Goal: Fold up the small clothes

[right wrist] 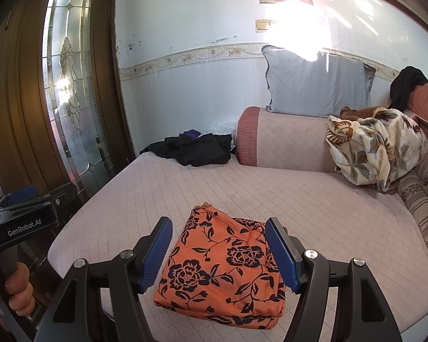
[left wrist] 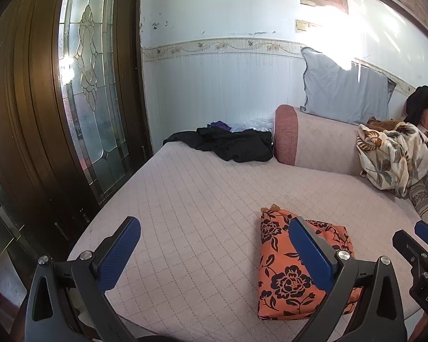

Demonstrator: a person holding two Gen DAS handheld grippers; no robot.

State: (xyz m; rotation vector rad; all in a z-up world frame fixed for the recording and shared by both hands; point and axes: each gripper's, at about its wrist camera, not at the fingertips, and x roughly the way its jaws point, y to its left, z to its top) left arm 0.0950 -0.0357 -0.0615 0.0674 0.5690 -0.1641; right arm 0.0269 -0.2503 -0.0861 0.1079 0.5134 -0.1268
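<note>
A folded orange garment with black flowers [right wrist: 222, 268] lies flat on the pale quilted sofa seat [right wrist: 314, 213], near its front edge. My right gripper [right wrist: 219, 253] is open and hovers low over it, one blue pad on each side, not pressing on the cloth. In the left wrist view the same garment [left wrist: 282, 273] lies partly behind the right-hand finger. My left gripper [left wrist: 214, 245] stands open to the garment's left with only bare seat between its fingers. A hand [right wrist: 17, 287] holds the left gripper's handle at the left edge of the right wrist view.
A heap of black clothes [left wrist: 228, 142] lies at the seat's far end, beside the armrest [left wrist: 314, 142]. A floral blanket [left wrist: 393, 159] and a blue pillow [left wrist: 345, 94] sit to the right. A wooden door with leaded glass [left wrist: 94, 85] stands close on the left.
</note>
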